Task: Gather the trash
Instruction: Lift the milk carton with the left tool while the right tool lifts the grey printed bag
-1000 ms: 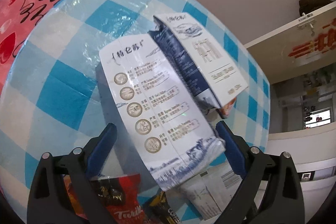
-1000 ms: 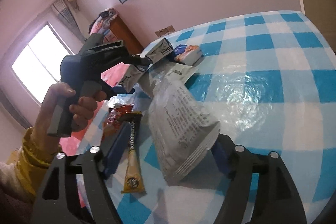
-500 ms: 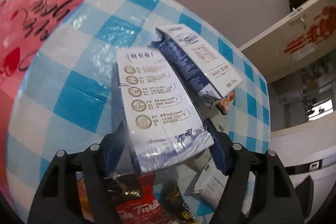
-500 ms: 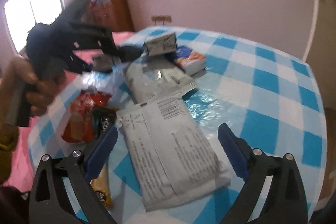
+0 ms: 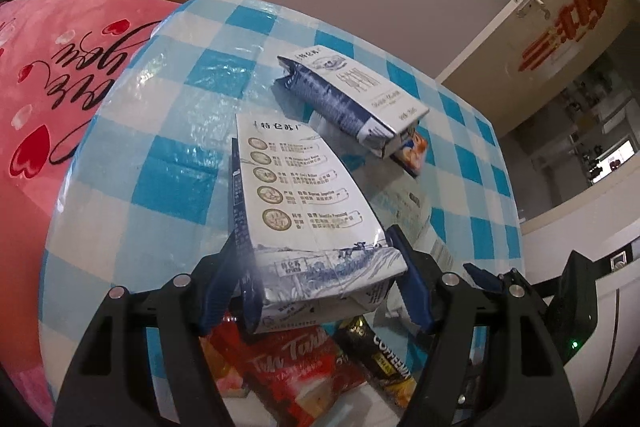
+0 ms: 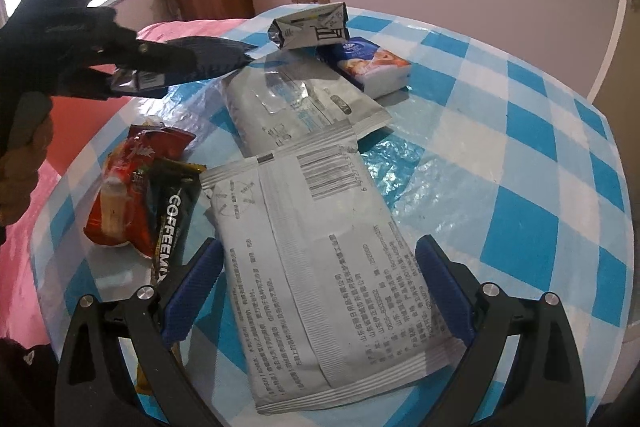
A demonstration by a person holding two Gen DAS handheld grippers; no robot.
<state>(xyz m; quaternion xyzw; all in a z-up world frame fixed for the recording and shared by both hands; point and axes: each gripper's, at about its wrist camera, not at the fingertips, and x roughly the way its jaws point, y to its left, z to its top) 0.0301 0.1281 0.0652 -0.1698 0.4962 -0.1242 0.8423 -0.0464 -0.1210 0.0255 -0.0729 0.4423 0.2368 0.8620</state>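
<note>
Left claw (image 5: pixel 316 287): mine, clamped on the near end of a flattened white milk carton with blue printing (image 5: pixel 304 203); both pads press its sides, and its jaws have just been closing onto it. The carton sticks out ahead of the claw, above the blue-and-white checked tabletop (image 5: pixel 168 163).
Right claw (image 6: pixel 320 291): mine too, spread wide, nothing between the pads pressed. Its jaws have just been opening.
Next piece of trash: a flat grey plastic pouch with black print and a barcode (image 6: pixel 316 259), lying on the tabletop directly ahead of the right claw, its near end between the two pads but untouched.
Long axis: the pouch runs away from the right claw, roughly in line with the fingers, so I judge the jaws straddle its width.
Nearer hand: the right one, by far; the left is busy with the carton and sits off to the left in the right wrist view.
Other trash: a red crinkled snack wrapper (image 6: pixel 128 187) and a black coffee-mix sachet (image 6: pixel 172 215) just left of the pouch; a second folded carton (image 6: pixel 310 25) and a white tissue pack (image 6: pixel 372 67) at the far side.
Risk: the pouch is thin and flat, so I expect the pads may slide over it.
</note>
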